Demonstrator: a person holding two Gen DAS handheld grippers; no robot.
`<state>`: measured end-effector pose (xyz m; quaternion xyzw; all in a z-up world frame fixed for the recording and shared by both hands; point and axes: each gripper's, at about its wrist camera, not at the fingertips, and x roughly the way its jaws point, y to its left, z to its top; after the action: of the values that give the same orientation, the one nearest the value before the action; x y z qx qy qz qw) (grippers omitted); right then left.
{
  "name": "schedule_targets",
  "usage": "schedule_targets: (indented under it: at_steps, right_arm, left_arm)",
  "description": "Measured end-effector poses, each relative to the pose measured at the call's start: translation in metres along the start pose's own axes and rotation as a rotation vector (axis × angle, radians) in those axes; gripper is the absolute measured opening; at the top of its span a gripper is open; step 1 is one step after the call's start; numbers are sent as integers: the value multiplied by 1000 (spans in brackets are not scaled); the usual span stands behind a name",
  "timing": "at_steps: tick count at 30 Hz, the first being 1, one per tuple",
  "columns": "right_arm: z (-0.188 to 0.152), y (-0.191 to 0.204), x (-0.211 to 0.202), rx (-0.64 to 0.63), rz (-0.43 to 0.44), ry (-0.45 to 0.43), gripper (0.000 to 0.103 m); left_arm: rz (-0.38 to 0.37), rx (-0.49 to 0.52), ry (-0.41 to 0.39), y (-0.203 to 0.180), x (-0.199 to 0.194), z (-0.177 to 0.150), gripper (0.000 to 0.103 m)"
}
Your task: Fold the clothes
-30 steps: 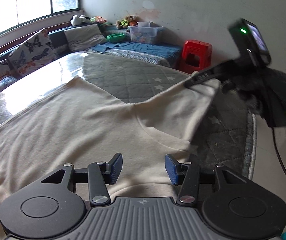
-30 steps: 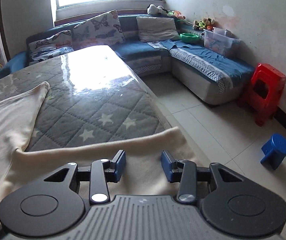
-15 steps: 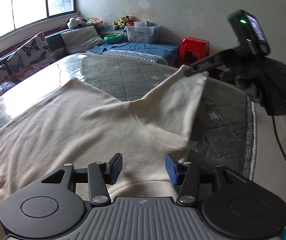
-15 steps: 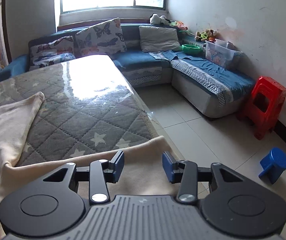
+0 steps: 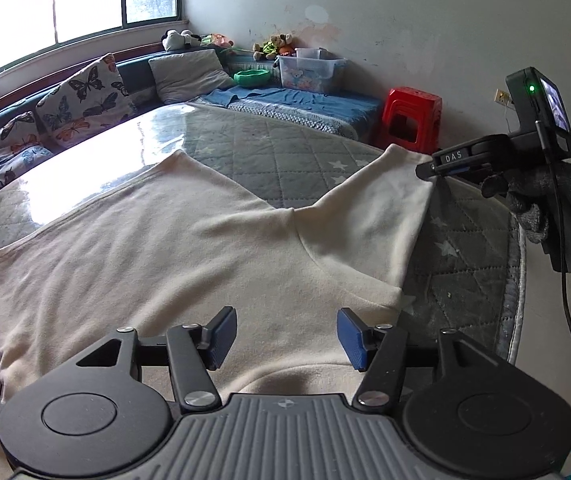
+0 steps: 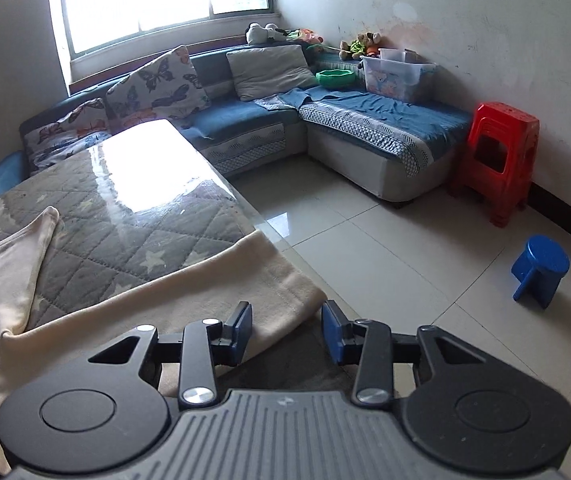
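A cream garment (image 5: 189, 256) lies spread on the quilted bench (image 5: 285, 160). The left hand-held gripper (image 5: 285, 334) hovers over its near edge, jaws wide and empty. The right hand-held gripper (image 6: 286, 328), jaws parted, sits at the sleeve end (image 6: 277, 280), gripping nothing. A red stool (image 6: 497, 160) stands beyond.
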<state>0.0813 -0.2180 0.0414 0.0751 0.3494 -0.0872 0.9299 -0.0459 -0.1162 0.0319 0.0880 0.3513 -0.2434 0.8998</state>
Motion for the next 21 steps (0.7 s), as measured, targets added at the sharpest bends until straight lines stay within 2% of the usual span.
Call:
schedule_targets:
  at_steps: [3,4,6,7,9,12,21]
  right_arm:
    - [1,4,3,-11,-13,-13,28]
    - [1,5,4,-15,-13,-18,26]
    - [2,4,4,-13,-5,-25,16]
    - [2,4,4,-10,0,-27,15]
    - [3,3,4,-9,6,-32,10]
    - [6,5,-2,-15,25,-57,6]
    - [19,17,-30,-54,102,-129,4]
  left_arm:
    - [-8,-8,14,-1,2,-1,71]
    - [-8,-3,19,-2,3,-2,72]
    - [-3,3,30,-3,6,-2,75]
    - [2,5,36,-4,7,-3,80]
    - [9,1,44,-3,9,-3,82]
    - [17,-12,51,0,10,-3,87]
    - [38,-27,62,3,11,-4,90]
